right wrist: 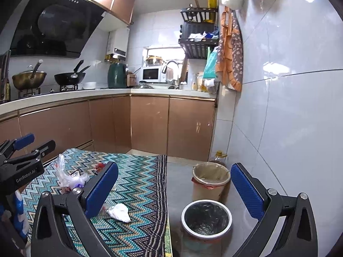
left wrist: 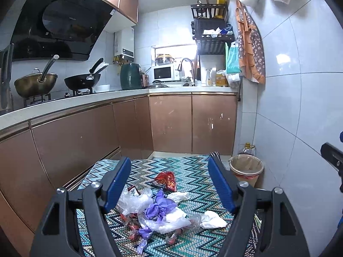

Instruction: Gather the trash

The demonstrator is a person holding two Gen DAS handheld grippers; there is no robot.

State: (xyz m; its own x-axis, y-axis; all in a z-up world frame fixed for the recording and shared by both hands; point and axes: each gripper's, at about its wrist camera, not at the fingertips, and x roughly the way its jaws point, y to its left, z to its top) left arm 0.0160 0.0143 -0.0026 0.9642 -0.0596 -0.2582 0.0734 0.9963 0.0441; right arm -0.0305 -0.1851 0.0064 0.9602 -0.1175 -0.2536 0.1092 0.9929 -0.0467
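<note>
Hovering wide open, left hand-held gripper point(left wrist: 169, 182) above trash pile point(left wrist: 158, 212), right hand-held gripper point(right wrist: 174, 184) open too

Open air lies over the zigzag cloth point(right wrist: 137, 184), blocked only by the trash heap point(left wrist: 158, 212) at its six-o'clock end, while at three o'clock the black-lined bin point(right wrist: 206, 218) and tan bin point(right wrist: 211, 178) crowd the tiled wall point(right wrist: 289, 128).
</note>
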